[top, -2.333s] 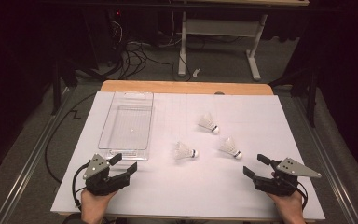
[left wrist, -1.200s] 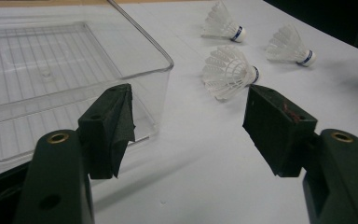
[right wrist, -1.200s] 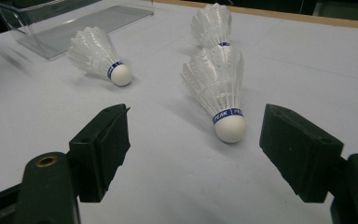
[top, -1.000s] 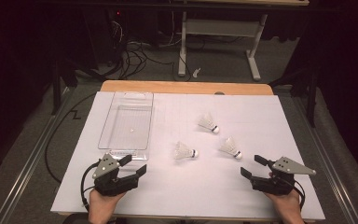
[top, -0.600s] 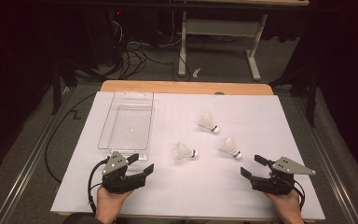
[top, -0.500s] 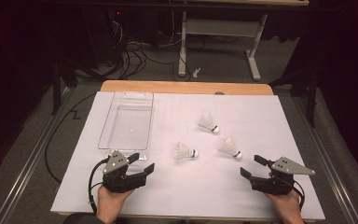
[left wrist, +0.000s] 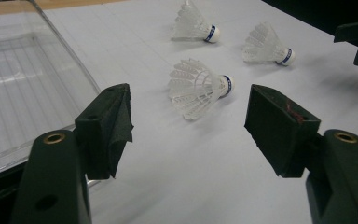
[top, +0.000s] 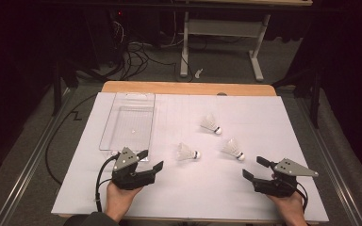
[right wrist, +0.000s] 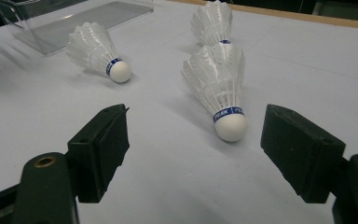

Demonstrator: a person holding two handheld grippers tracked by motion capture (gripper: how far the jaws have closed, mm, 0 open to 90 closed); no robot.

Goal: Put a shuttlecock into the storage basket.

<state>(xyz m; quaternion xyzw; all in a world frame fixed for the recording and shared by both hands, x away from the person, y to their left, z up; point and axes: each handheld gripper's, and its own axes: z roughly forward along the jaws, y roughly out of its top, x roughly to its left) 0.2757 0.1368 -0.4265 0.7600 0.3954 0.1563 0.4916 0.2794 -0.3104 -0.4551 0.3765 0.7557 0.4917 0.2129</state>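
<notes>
While my right tongs (top: 253,168) sit parked at the near right of the table, my left tongs (top: 149,160) have slid rightward from the near left corner and turned toward the middle shuttlecock (top: 188,152). Both pairs stand wide apart, holding nothing.

In the left gripper view that shuttlecock (left wrist: 199,87) lies on its side between my two jaws but well ahead of them, cork pointing right, feathers toward the clear tray (left wrist: 23,88). The shift lines me up for a grab; I judge the reach is in hand and the closing not yet begun. Nothing is in the tray (top: 128,123) so far, going by the high view.

From the right tongs outward: the right shuttlecock (right wrist: 220,86) lies just ahead between those jaws, cork toward me. The far shuttlecock (top: 211,124) lies beyond it, apart from the other two. All three rest on the white sheet (top: 264,117).

Hard to make out: a small pale speck on the tray floor, too small to name. The tray's far end is cut off in the left gripper view. The far shuttlecock's cork is hidden behind the nearer one's feathers in the right gripper view. My hands are cut off at the frame's bottom edge.
</notes>
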